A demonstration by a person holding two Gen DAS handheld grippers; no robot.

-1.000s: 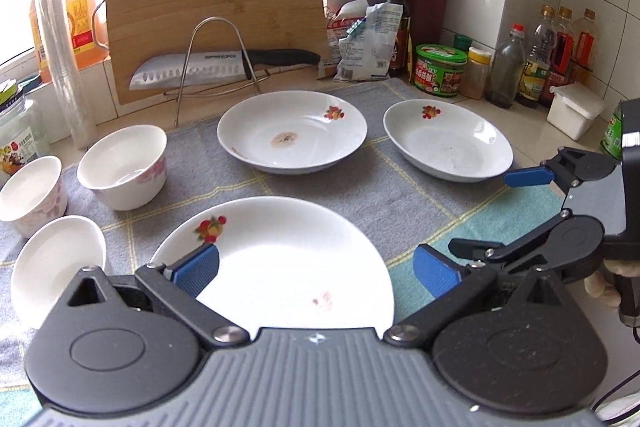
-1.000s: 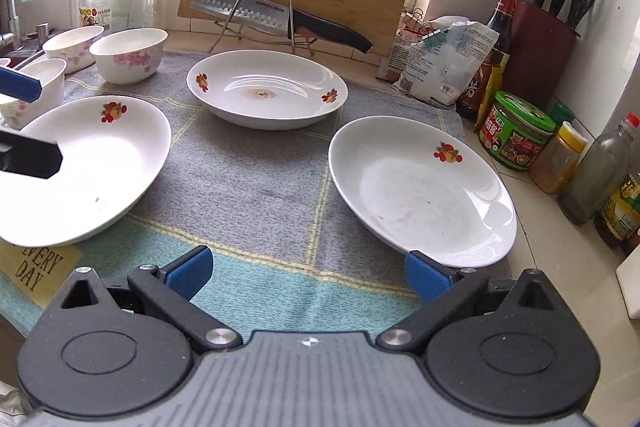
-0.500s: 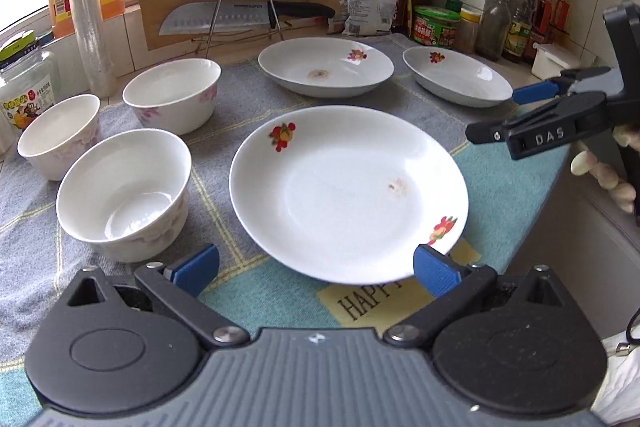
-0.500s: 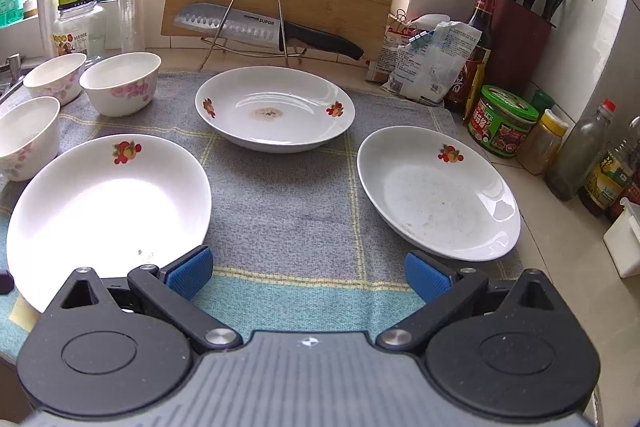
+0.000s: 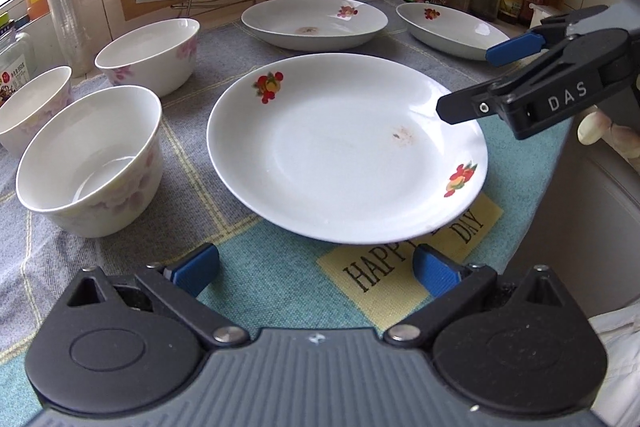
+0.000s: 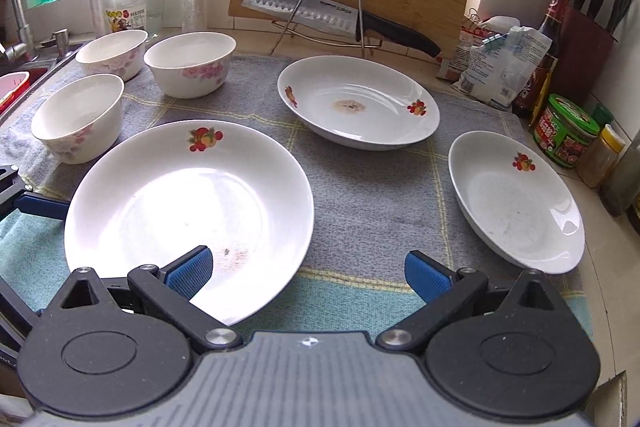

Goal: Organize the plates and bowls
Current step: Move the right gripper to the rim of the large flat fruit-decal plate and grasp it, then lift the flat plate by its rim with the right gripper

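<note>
I have drawn my left tool [image 5: 316, 269] back toward the front edge of the bench [image 5: 280, 291]; a second ago its blue pads sat over the near plate [image 5: 344, 147], and now they are short of its rim, spread wide with nothing between them. My right tool [image 6: 308, 269] has swung over from the right-hand plate [image 6: 516, 203] toward that same near plate, its left pad now above the plate's near rim, also released and empty.

I read this as both tools settling on the near plate as the first one to lift, probably onto the plate at the back [image 6: 356, 107]. Nothing is stacked yet: three plates lie apart on the cloth, and three bowls [image 6: 80, 115] stand separately toward the left edge.

From the left wrist, the farthest-left bowl is cut off by the frame. My right tool's far pad is barely in view there. Whether its left pad touches the plate I cannot tell.
</note>
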